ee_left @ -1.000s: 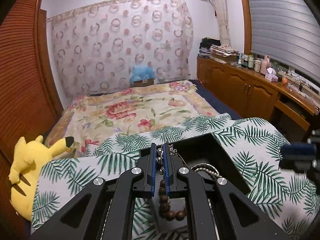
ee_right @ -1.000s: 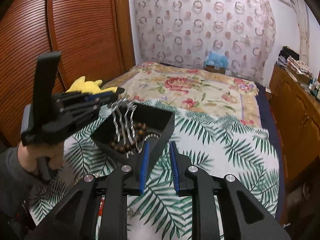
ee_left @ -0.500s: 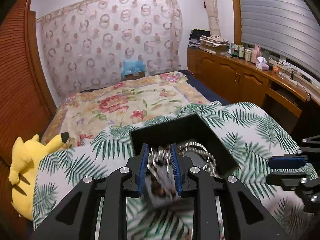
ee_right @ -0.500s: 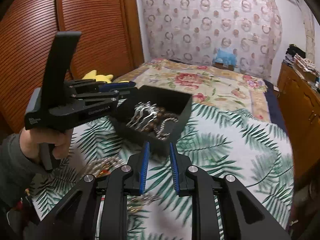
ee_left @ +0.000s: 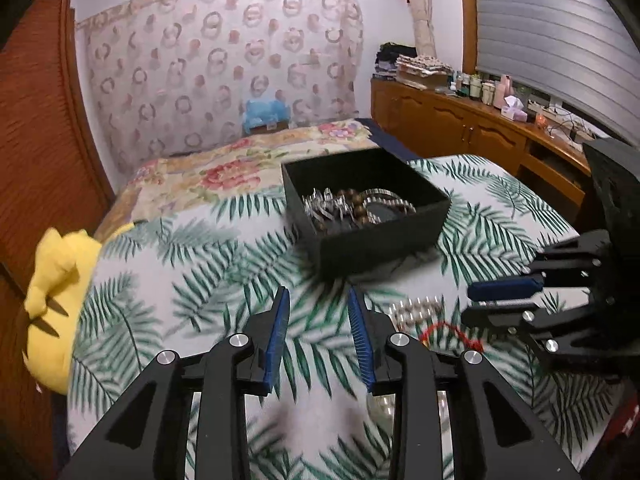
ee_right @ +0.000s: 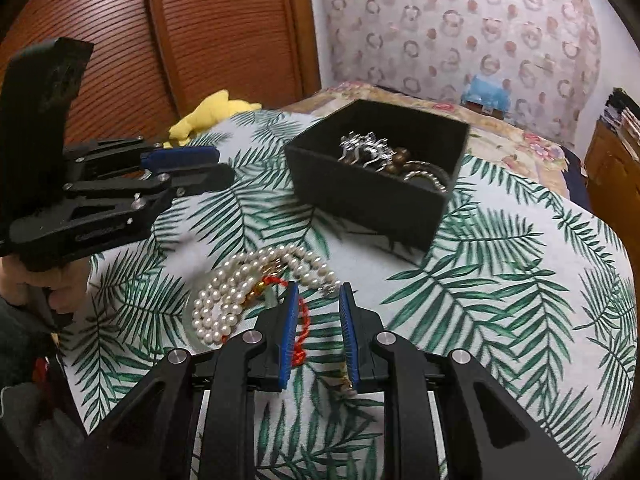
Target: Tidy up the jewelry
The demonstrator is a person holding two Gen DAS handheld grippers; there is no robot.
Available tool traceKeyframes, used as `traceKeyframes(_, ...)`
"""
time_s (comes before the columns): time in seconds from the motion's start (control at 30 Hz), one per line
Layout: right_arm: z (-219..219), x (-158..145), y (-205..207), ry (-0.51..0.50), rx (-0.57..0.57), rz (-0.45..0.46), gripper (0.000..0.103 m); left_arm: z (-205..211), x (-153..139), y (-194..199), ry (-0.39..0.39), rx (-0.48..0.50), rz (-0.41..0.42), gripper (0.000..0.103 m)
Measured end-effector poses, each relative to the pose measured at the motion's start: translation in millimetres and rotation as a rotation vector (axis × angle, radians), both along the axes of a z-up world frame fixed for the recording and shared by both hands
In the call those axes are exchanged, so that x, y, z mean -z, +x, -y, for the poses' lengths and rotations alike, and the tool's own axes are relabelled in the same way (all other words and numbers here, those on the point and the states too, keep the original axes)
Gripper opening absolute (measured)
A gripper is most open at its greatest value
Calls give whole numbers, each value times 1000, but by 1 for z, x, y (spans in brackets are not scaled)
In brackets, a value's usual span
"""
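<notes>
While your right tool (ee_right: 316, 334) points down at the palm-leaf printed cloth (ee_right: 500, 280), its blue-padded jaws stand narrow with nothing pressed between them; a red cord (ee_right: 301, 334) runs beside the left pad and something small and gold lies by the right one. Just beyond those tips sits the tangled heap of white pearl strands (ee_right: 240, 284), resting on the cloth with the red cord threaded through it. Your left tool (ee_left: 318, 336) hangs over bare cloth, jaws opening and empty — in the right wrist view it floats to the left of the pearls, well clear of them.

Farther on stands the square black jewelry box (ee_left: 384, 236), open-topped, already holding silver chain pieces (ee_right: 362, 148), brown wooden beads (ee_left: 352, 204) and a silvery bangle. Beyond it lie the flowered bedspread (ee_left: 224, 176), a yellow plush toy (ee_left: 56, 304) at the cloth's left edge, and the ring-patterned curtain (ee_left: 220, 64).

Mind the tangle: if you pinch one pearl strand, the cord and its neighbours will likely drag along, and a loop could snag on the box rim or slide off a smooth bead. With jaws this narrow you might catch only the cord — widen first. The soft bed underneath may also let the box tip if you press on it.
</notes>
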State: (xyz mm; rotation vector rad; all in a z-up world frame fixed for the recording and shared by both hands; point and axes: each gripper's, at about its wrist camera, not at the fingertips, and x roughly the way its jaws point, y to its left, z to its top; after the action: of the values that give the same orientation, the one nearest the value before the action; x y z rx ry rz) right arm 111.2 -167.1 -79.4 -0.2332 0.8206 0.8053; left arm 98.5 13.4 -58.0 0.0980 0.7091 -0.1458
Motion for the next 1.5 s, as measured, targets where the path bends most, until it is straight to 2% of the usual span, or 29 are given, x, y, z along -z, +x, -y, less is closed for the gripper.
traceKeyframes(0.2,-10,10,-5,-74,-15,6,22,-4,11,-13,-35,5,-40,29)
traceKeyframes(0.37,-14,17,-7,-138,-2,25,4,-1,18,-15,-75,28,-75,29)
traceKeyframes(0.57,-16,16,-13,-171,15,61,4,9,24,-16,-83,50,-98,30)
traceKeyframes(0.73,-8,18,-11,-130,25,57,4,18,30,-13,-80,68,-118,30)
traceKeyframes(0.9,-8,19,-14,-123,31,66,4,25,38,-6,-43,63,-143,30)
traceKeyframes(1.07,-10,20,-14,-132,32,78,4,21,38,-6,-78,45,-135,29)
traceKeyframes(1.5,-12,20,-16,-150,33,96,4,21,38,-13,-96,50,-117,13)
